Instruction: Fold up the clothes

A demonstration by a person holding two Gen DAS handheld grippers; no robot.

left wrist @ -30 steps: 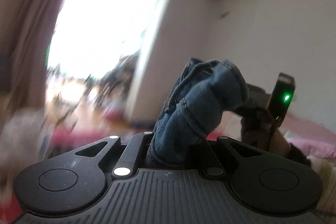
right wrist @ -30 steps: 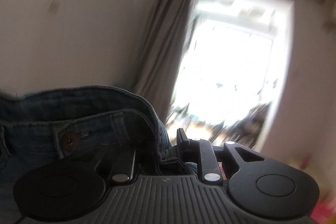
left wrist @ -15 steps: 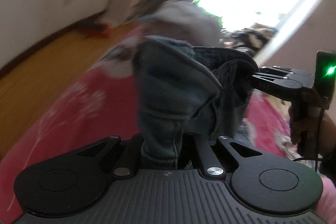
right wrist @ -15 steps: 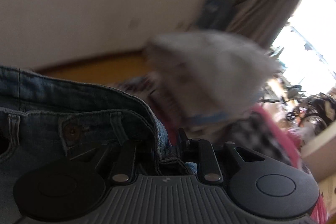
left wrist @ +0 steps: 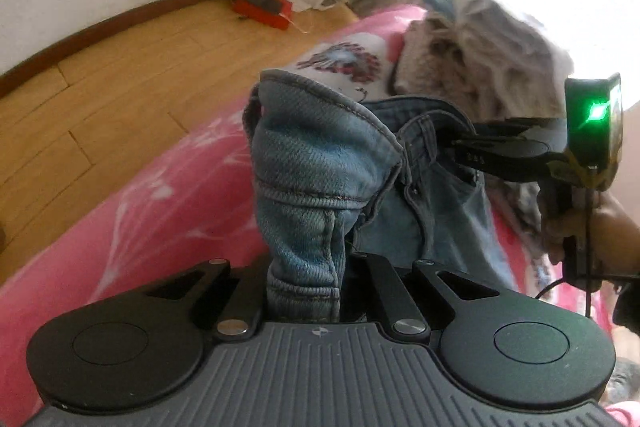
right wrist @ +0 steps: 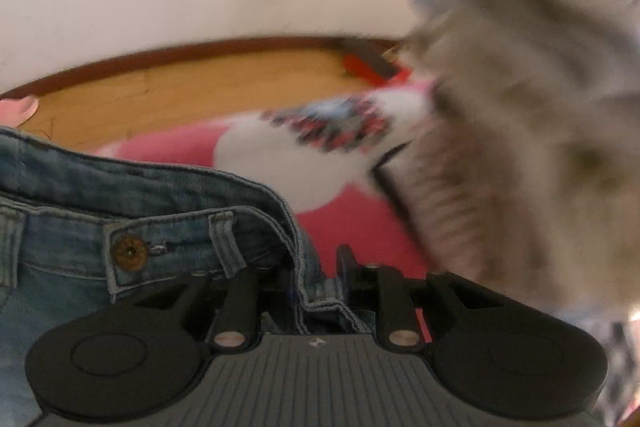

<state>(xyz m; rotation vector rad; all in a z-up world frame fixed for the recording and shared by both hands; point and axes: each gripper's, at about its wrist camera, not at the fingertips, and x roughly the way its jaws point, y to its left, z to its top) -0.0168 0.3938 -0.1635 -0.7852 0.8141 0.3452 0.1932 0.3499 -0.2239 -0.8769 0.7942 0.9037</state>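
My left hand-held gripper [left wrist: 304,267] is clamped tight on a thick bunched fold of the blue denim jeans [left wrist: 320,163], the coarse twill rising out of the jaws in a rounded hump with a stitched seam across it. My right hand-held gripper [right wrist: 312,283] pinches the waistband edge of the same jeans, the jaws nearly closed on the doubled hem. Just left of it sit a belt loop and a round brass button [right wrist: 128,251]. In the left wrist view that right hand-held gripper reaches in from the right side, black, with a green light glowing on its body, and my hand [left wrist: 576,227] grips its handle.

The jeans hang stretched between the two grippers above the bed [left wrist: 140,211], whose pink cover is smooth with pale feathery markings. Farther along the bed lies a white garment [left wrist: 344,61] printed with a red and dark feathered motif. Beside it on the right, a fuzzy beige and grey pile of clothes [left wrist: 480,43] heaps up. Beyond the bed's left edge is a wooden plank floor [left wrist: 100,83], with a red and black box [left wrist: 260,5] lying near the wall.
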